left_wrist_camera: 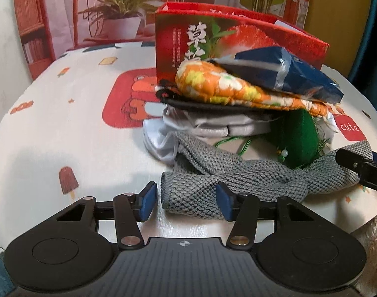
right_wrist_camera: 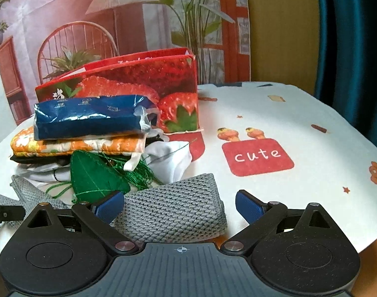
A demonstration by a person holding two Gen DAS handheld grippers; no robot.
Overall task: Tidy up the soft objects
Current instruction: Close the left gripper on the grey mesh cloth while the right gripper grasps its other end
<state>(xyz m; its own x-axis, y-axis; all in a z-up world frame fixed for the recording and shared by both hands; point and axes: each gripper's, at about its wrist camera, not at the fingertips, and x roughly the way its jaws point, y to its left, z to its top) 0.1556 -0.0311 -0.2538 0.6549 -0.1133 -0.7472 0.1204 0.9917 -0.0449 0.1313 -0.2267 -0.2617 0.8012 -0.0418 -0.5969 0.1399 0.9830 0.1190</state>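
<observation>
A grey knitted cloth [left_wrist_camera: 233, 175] lies stretched across the table in front of a pile of soft things. My left gripper [left_wrist_camera: 186, 201] is open with its pads on either side of the cloth's rolled left end. My right gripper [right_wrist_camera: 179, 206] is open around the cloth's right end [right_wrist_camera: 173, 215]. The pile holds a blue tissue pack [left_wrist_camera: 287, 74] on an orange floral pad [left_wrist_camera: 228, 86], over black, white and grey fabrics and a green leaf-shaped pouch [right_wrist_camera: 96, 175]. The pack [right_wrist_camera: 89, 116] and pad [right_wrist_camera: 77, 146] also show in the right wrist view.
A red strawberry box [left_wrist_camera: 188, 42] stands open behind the pile, also in the right wrist view [right_wrist_camera: 144, 81]. The tablecloth [right_wrist_camera: 275, 123] is white with cartoon prints. The right gripper's finger shows at the right edge of the left wrist view [left_wrist_camera: 357, 163].
</observation>
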